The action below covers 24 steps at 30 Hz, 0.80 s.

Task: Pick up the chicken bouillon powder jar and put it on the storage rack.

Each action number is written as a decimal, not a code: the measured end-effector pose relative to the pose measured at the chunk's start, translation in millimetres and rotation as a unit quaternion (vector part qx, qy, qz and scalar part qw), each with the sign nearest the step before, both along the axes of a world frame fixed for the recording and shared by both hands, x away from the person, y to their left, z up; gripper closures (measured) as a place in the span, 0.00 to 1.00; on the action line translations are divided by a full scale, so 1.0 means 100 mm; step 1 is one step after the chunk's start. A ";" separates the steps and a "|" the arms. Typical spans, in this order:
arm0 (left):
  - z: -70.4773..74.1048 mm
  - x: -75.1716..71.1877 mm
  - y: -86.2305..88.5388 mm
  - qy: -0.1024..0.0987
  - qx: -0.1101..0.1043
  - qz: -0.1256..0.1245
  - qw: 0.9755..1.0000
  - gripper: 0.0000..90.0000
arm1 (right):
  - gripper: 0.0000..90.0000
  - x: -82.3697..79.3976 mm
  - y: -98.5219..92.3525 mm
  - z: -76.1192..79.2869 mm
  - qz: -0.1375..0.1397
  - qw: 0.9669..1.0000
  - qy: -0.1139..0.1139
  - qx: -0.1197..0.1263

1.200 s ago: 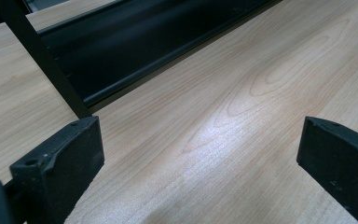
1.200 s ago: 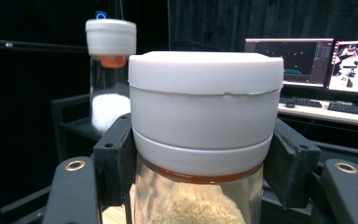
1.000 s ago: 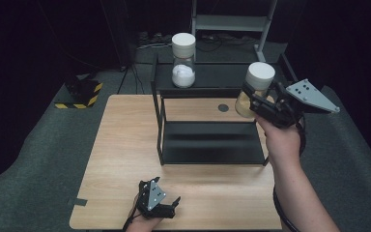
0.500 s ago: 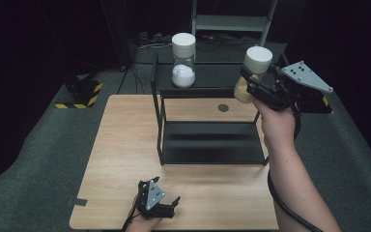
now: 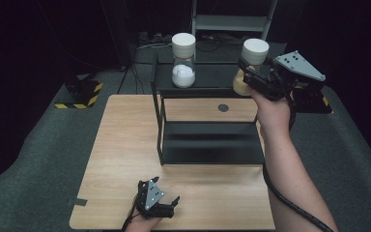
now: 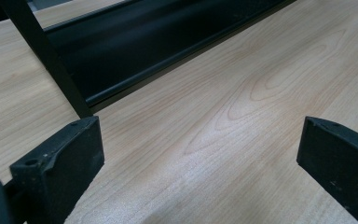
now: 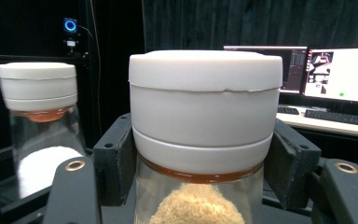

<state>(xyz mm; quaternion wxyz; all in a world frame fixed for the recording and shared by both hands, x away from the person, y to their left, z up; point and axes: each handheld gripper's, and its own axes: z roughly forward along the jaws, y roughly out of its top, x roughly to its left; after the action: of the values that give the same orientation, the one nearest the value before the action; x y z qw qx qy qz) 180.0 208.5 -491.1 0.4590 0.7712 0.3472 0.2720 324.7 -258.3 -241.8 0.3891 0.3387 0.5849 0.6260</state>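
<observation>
Dark curtains and grey carpet ring a pale wooden bench (image 5: 125, 159) that carries a black two-tier rack (image 5: 207, 121) toward its far side. On the rack's top shelf, at the left, stands a glass jar of white powder (image 5: 183, 60) with a white lid. The right gripper (image 5: 251, 72) holds a second jar, the brown-filled jar (image 5: 252, 65), just at the right end of that shelf; its fingers (image 7: 119, 158) are clenched on the neck right under the white lid. Whether the base already rests on the shelf I cannot tell. Judging by this, one jar is placed and the second is about to join it; setting it down and letting go remain.

The left gripper (image 5: 166, 205) rests at the near edge of the bench, its fingers (image 6: 60, 158) released wide with nothing but bare wood between them.

Seen from the right gripper view, the grip itself is plain, along with monitors (image 7: 335, 74) behind; the high view gives the jar's place relative to the rack.
</observation>
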 end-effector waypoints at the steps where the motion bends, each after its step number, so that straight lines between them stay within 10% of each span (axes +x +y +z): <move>1: 0.00 0.00 0.00 0.000 -0.002 0.001 1.000 0.01 | 0.38 0.04 0.01 0.02 -0.001 1.000 0.003 0.000; 24: -0.04 0.00 0.04 -0.003 -0.024 -0.002 1.000 0.01 | 0.38 0.33 0.15 0.05 -0.011 1.000 0.010 -0.007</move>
<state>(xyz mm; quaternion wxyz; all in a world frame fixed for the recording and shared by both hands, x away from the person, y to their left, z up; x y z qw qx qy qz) 180.2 212.9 -495.0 0.4786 0.7598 0.3510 0.2652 357.8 -243.3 -236.9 0.3927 0.3484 0.5893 0.6141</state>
